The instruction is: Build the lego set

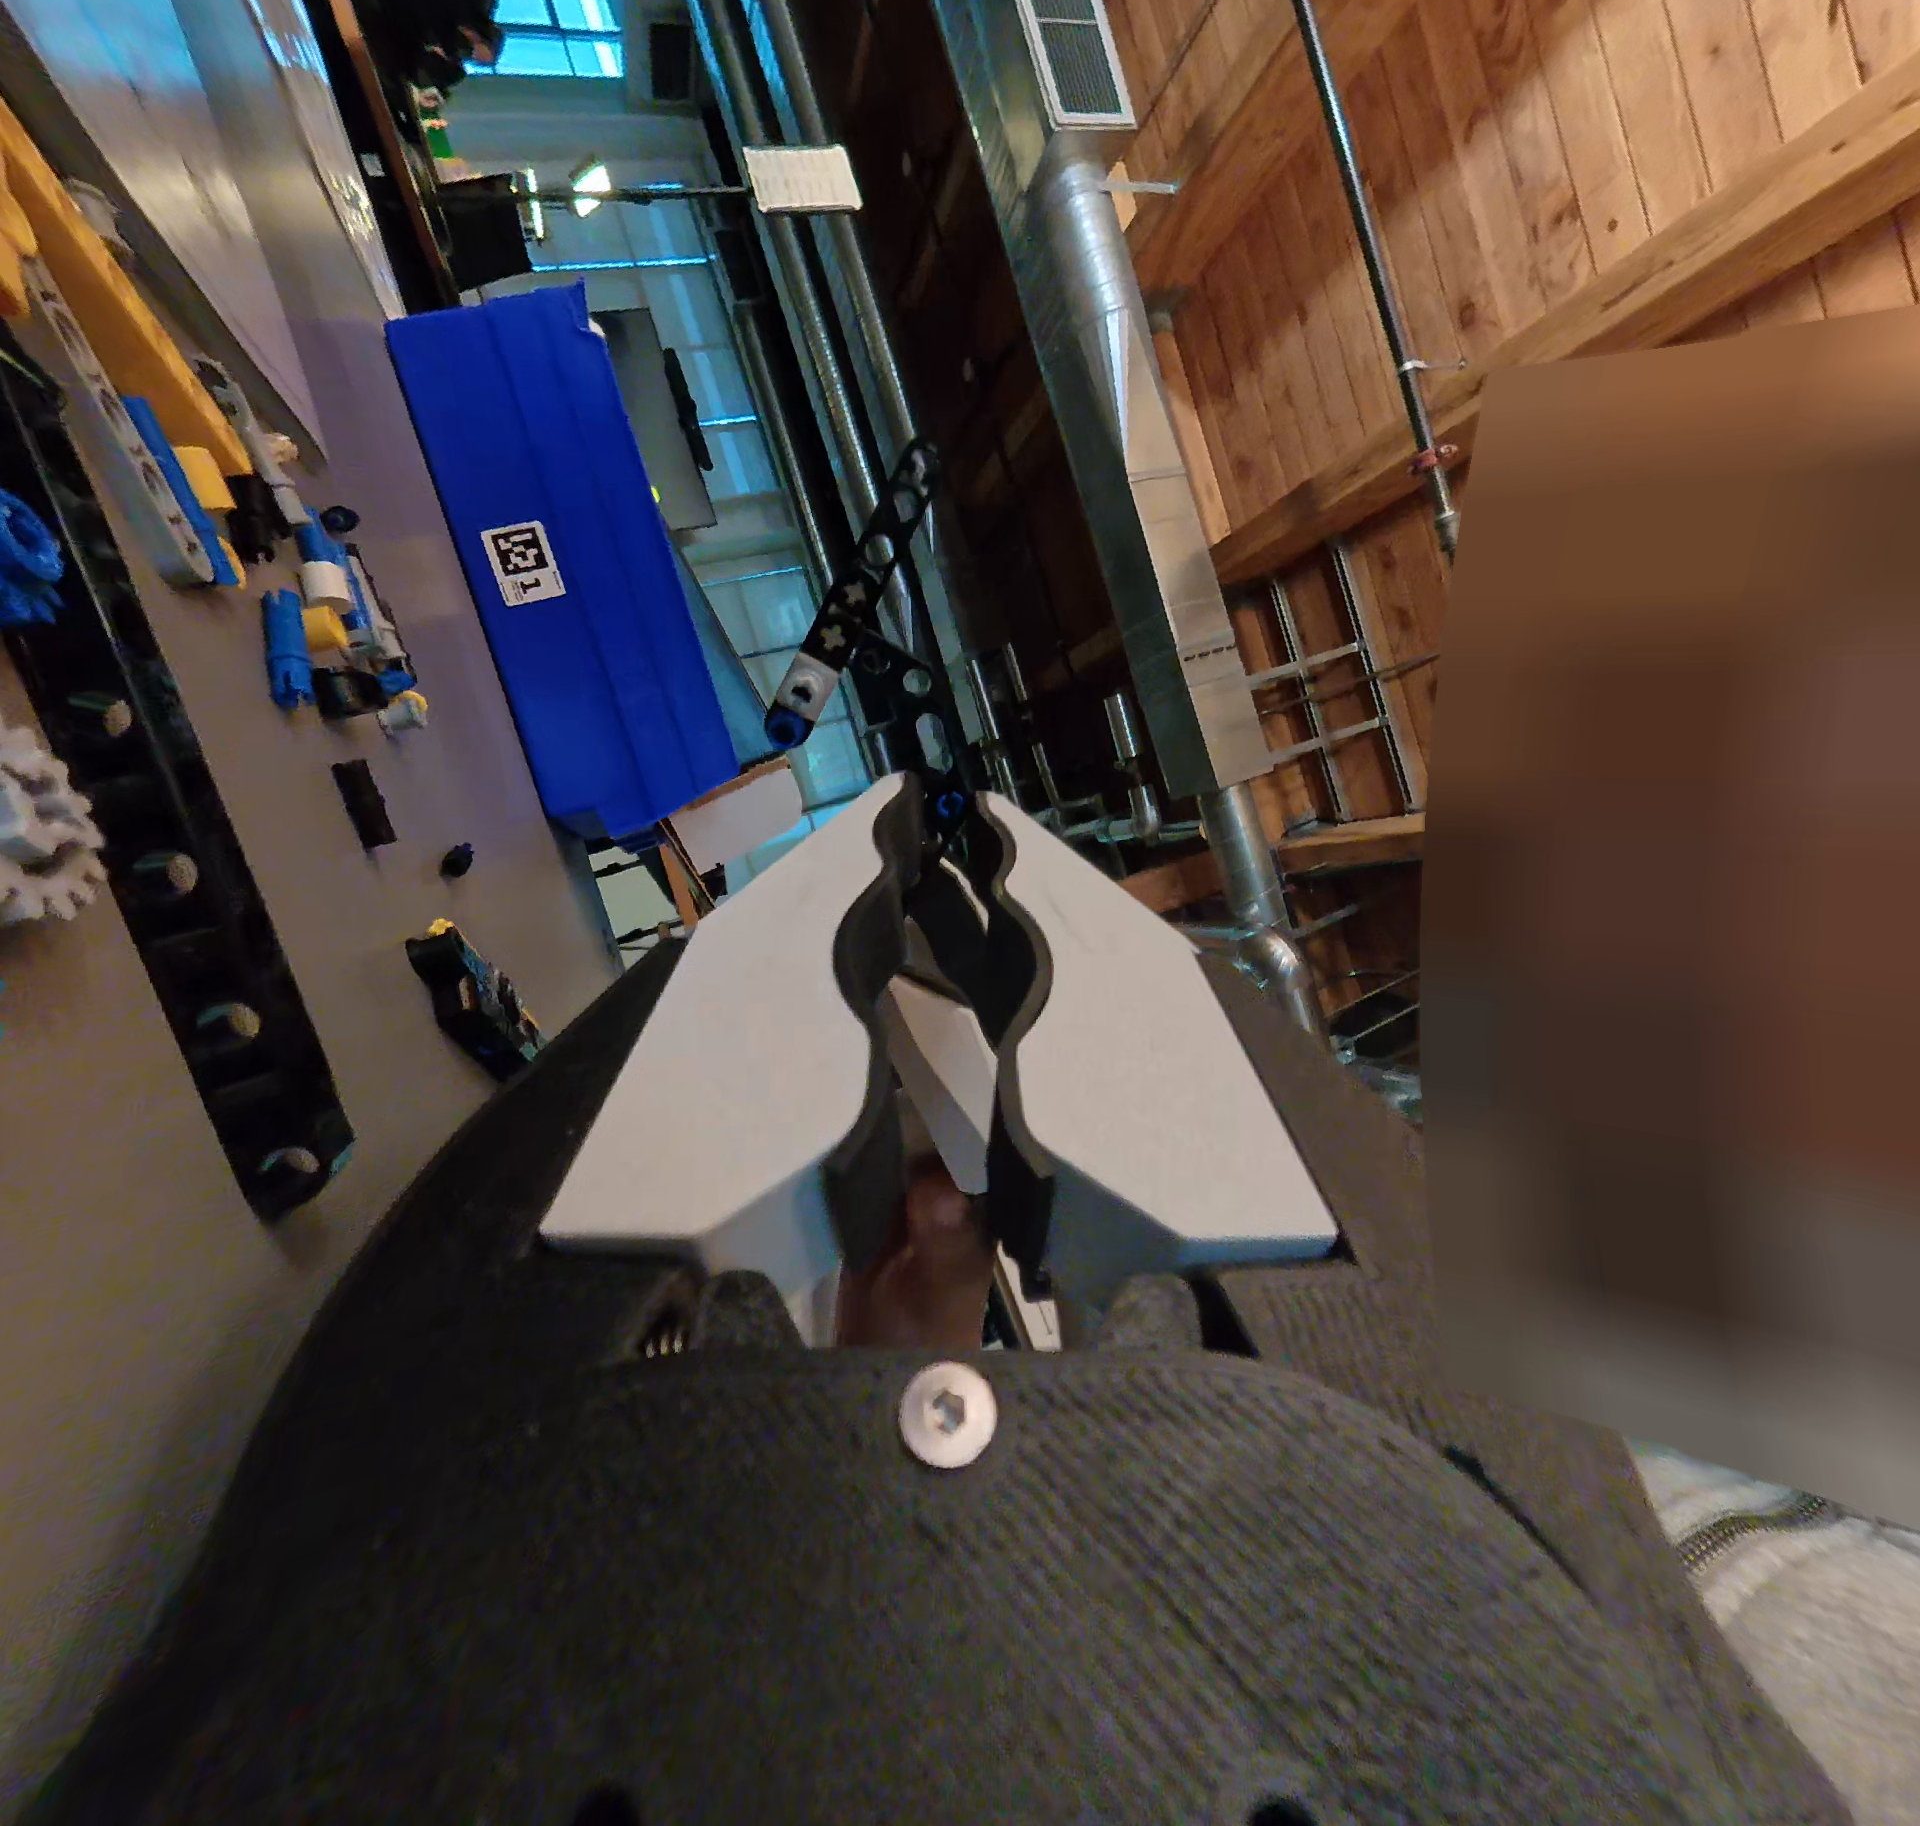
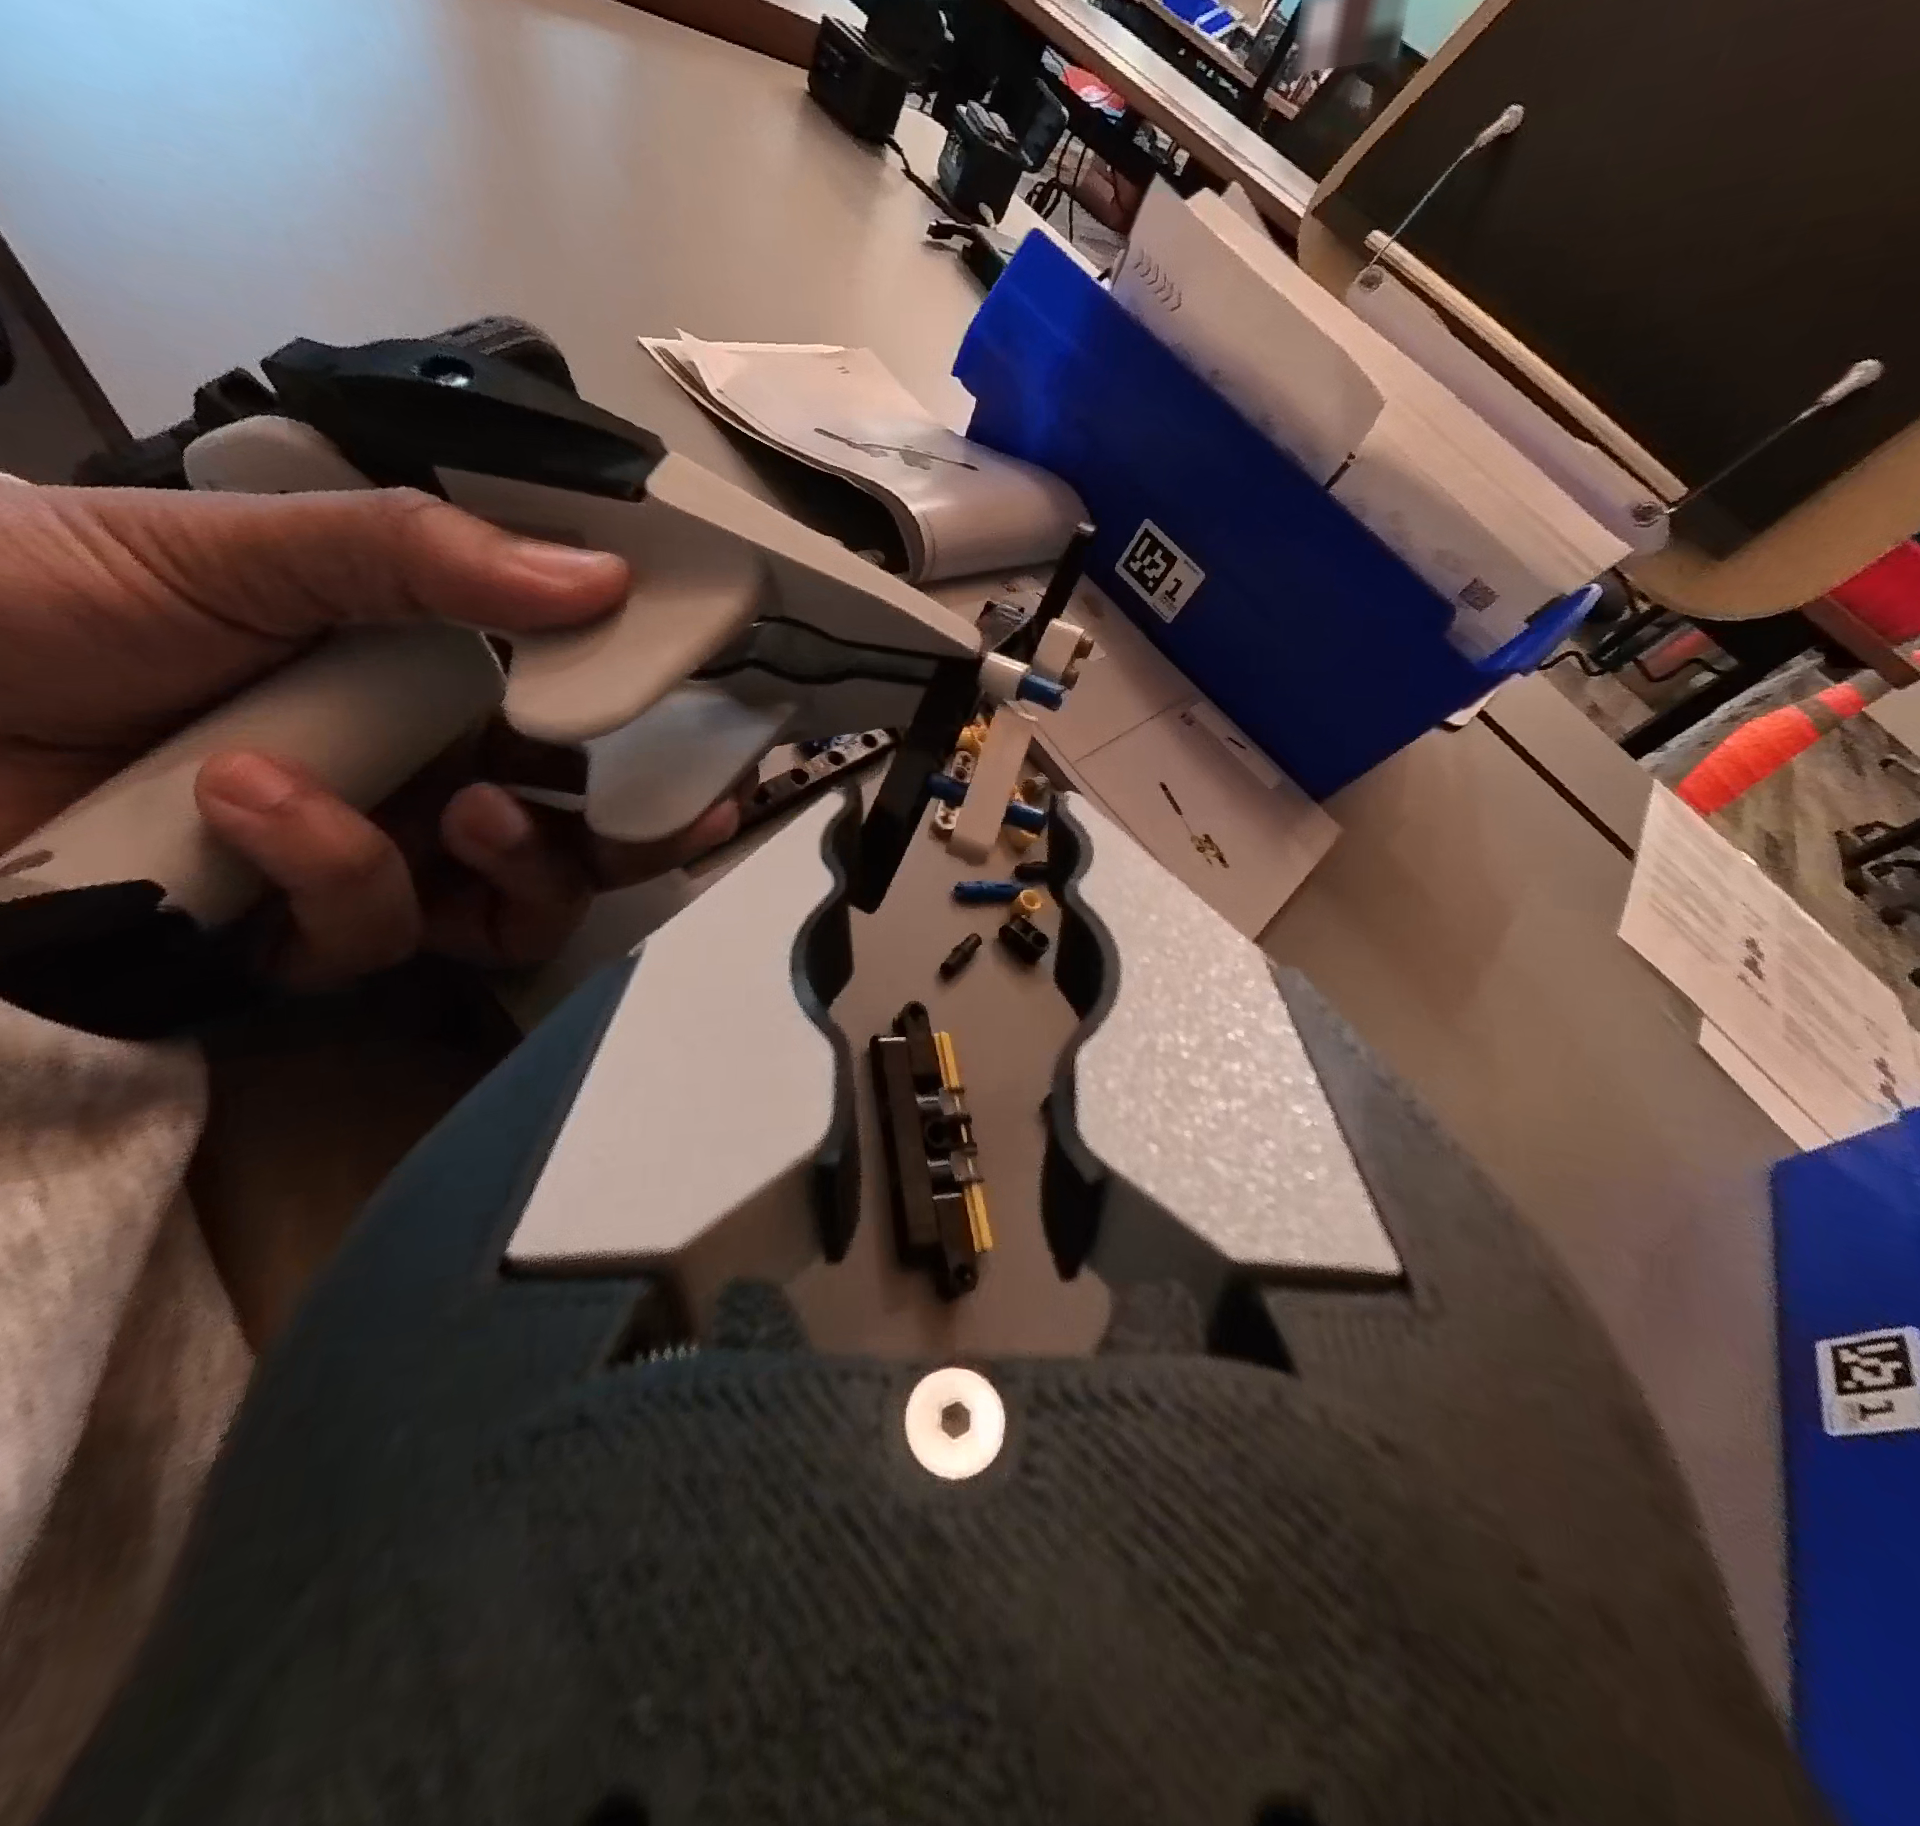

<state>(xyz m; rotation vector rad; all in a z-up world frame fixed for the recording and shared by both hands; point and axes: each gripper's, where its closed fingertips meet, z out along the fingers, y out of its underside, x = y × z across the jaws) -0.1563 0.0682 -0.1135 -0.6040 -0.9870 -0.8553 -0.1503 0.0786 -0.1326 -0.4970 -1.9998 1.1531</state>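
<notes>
- Left gripper (image 1: 940, 820): tongs clamped on the black lego assembly (image 1: 883, 592), a frame of holed beams with a white connector and blue pin, lifted clear of the table (image 2: 312, 166) (presumably so its open holes face the other tool).
- Right gripper (image 2: 961, 831): tongs apart, holding nothing, hovering over the loose parts; judged ready to pick the next piece.
- Loose pins and connectors (image 2: 1003, 909): blue, black and yellow, scattered on the table just in front of the blue bin (image 2: 1226, 550).
- Black-and-yellow sub-assembly (image 2: 935, 1153): flat on the table nearer the front edge, below the right tongs.
- Instruction booklet (image 2: 831, 436): open beside the bin, for reference.
</notes>
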